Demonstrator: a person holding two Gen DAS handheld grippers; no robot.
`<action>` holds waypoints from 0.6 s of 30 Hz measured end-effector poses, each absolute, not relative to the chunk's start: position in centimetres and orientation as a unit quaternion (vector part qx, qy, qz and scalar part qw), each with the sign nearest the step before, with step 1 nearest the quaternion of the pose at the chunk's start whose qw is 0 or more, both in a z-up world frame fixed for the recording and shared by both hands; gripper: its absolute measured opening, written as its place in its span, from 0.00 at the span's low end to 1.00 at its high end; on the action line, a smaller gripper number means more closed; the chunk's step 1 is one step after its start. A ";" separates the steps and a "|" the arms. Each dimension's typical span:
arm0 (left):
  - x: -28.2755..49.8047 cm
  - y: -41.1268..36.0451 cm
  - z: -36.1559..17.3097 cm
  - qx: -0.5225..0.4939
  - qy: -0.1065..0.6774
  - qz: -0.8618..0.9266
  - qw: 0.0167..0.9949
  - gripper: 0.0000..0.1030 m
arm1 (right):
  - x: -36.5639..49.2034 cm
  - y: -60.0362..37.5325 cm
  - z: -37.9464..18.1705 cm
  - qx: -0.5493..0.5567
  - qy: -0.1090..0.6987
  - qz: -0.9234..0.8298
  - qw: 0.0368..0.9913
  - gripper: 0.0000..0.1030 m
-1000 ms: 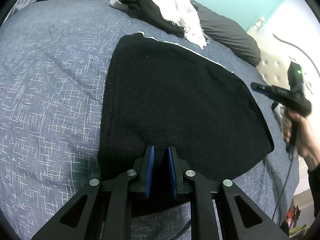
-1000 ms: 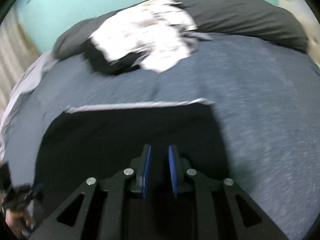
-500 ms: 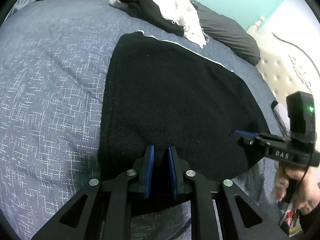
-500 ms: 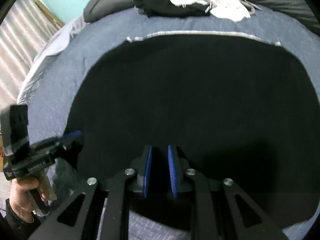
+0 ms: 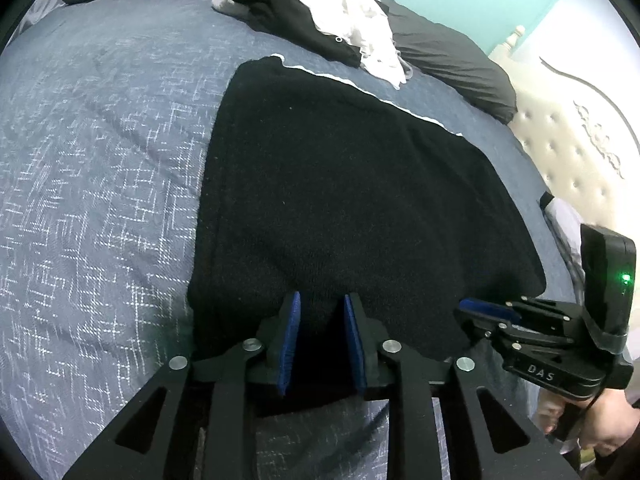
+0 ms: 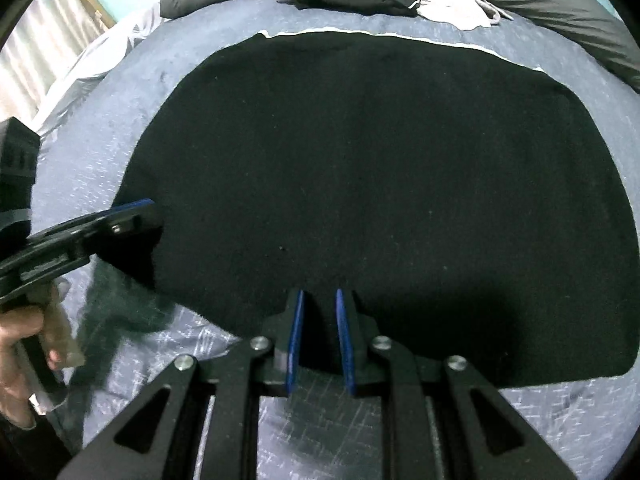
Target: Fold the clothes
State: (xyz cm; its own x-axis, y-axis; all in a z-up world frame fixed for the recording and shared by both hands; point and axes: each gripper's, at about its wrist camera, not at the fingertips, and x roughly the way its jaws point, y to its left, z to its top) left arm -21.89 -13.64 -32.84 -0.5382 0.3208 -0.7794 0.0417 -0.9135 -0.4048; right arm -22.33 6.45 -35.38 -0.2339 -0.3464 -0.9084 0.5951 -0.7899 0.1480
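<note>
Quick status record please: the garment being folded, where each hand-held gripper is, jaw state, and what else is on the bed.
garment: black knit garment, flat on blue quilted bedspread
left hand-held gripper: over near edge, jaws just been opening, fabric between them
right hand-held gripper: over near edge, narrow gap, grip unclear
other: pile of black and white clothes, dark grey pillows

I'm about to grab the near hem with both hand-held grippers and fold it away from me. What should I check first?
1. Black garment spread flat on the quilt: ok.
2. Left hand-held gripper over the near hem: ok. Its jaws have just been opening, with cloth beneath the gap but not pinched.
3. Right hand-held gripper over the near hem: ok, jaws slightly apart.
4. Hem gripped on both sides: not ok.
5. Clothes pile clear of the far edge: ok.
6. Layers underneath smooth: cannot tell.
</note>
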 end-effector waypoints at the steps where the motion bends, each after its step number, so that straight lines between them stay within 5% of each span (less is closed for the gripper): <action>1: -21.8 -13.7 -32.6 -0.472 -0.195 0.856 0.082 0.24 | -22.4 6.4 -35.4 0.539 0.119 -0.777 0.303 0.15; 18: -19.3 -20.0 -30.6 -0.443 -0.255 0.859 0.044 0.37 | -21.4 6.9 -34.4 0.548 0.071 -0.784 0.284 0.06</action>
State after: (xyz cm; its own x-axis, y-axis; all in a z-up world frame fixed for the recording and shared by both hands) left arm -19.31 -20.04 -30.60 -0.6044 0.3009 -0.7377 0.1502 -0.8663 -0.4764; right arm -21.38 6.90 -34.42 -0.2381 -0.3668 -0.8993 0.5235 -0.8284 0.1993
